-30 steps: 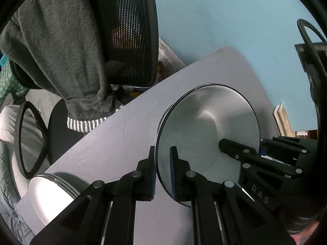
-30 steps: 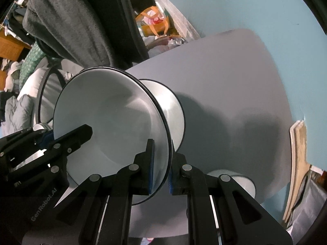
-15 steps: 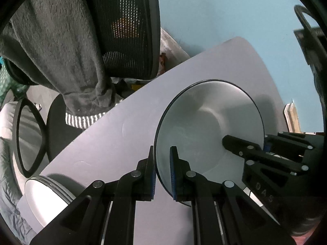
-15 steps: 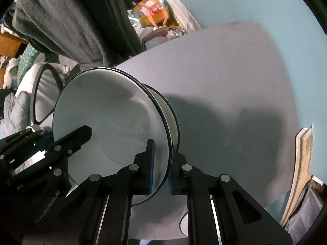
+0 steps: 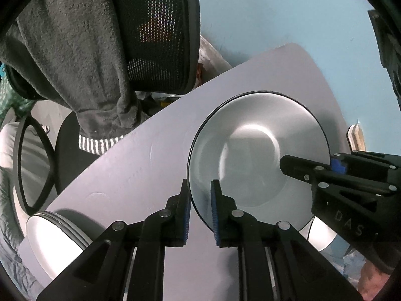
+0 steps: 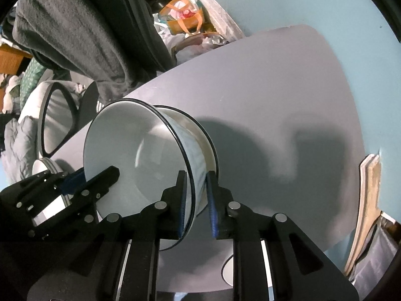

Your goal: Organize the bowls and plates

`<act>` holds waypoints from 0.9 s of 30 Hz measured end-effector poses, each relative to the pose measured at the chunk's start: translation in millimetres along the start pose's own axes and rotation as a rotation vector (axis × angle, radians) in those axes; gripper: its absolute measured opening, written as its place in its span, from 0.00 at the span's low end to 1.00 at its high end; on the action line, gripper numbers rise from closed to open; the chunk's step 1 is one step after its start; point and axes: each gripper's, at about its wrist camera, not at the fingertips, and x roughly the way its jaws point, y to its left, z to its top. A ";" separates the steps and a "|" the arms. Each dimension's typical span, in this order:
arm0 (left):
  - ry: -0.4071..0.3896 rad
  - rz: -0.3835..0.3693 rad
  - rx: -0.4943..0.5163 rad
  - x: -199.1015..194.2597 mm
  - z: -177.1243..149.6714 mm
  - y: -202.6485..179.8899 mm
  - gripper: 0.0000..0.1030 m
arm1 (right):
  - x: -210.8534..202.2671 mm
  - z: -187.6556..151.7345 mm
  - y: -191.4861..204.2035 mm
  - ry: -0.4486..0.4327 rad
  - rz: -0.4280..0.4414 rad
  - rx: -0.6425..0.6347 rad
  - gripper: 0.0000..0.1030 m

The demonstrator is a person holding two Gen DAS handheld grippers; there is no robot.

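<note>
White ceramic bowl w/ thin dark rim (image 5: 250, 150) sits mid-bench, nearer the near edge than the far one. It's nested in a second white dark-rimmed bowl (image 6: 210, 150), whose rim shows just beyond it in the right wrist view. Bowls look tipped in both views, but that's prob. camera tilt; can't tell if the top one is fully seated.

Left tool (image 5: 199, 188) straddles the top bowl's rim on its side, one pad inside, one outside. Jaws are spread a little, w/ a sliver of gap showing beside the rim, so it reads as slack, not pinching. Right tool (image 6: 195, 178) does the same on the opposite rim: pads either side of the wall, a bit apart, no clear squeeze.

Why two tools on opposite rims: keeps a wide, slick bowl level and centred so it drops straight into the one below w/o clipping the rim. Slack jaws fit a bowl that the lower one already carries, so I'd judge this as the letting-go step of stacking.

Flat grey bench (image 5: 125, 170) also carries a stack of white plates (image 5: 55, 235) at its near left corner, well apart from the bowls. That suggests like-w/-like sorting, plates one pile, bowls another. Another white dish (image 6: 226, 268) peeks out at the near edge, mostly hidden. Black mesh chair (image 5: 160, 37) w/ a grey fleece garment (image 5: 75, 50) stands past the left edge.

Risk: pulling the inner pads out could drag the top bowl askew.
</note>
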 end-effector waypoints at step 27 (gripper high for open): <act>-0.129 0.042 0.031 -52.9 -33.4 2.5 0.47 | -46.5 -38.5 7.0 -0.162 -0.144 -0.042 0.34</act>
